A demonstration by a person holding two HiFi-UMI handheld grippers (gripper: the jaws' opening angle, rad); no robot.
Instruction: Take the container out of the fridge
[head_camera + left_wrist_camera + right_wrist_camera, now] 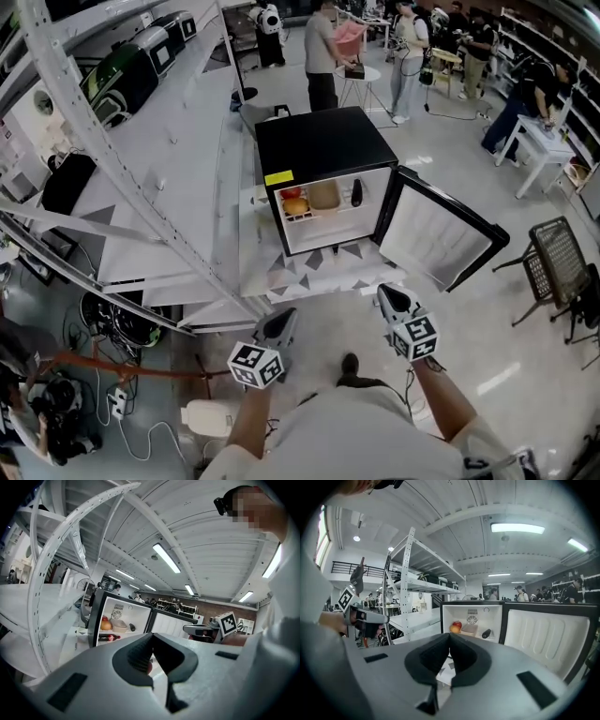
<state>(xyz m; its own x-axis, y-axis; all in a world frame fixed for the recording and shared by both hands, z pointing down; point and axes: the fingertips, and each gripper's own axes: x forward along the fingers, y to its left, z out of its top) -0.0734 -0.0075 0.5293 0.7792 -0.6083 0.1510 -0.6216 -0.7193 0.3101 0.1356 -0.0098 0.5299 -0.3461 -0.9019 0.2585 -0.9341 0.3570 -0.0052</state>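
A black mini fridge (319,141) stands on the floor ahead with its door (436,230) swung open to the right. On its upper shelf a beige container (324,195) sits between a red apple with an orange (293,202) and a dark oblong thing (356,192). The right gripper view shows the same container (469,629), and the left gripper view shows it too (119,624). My left gripper (284,317) and right gripper (387,292) hover well short of the fridge. Both are shut and hold nothing, as their own views show for the left gripper (152,637) and the right gripper (450,637).
A red-labelled bottle (110,638) lies on the fridge's lower shelf. White metal shelving (141,187) runs along the left. A dark wire chair (558,258) stands at the right. Several people stand at tables (361,75) behind the fridge. Cables (112,375) lie on the floor at the lower left.
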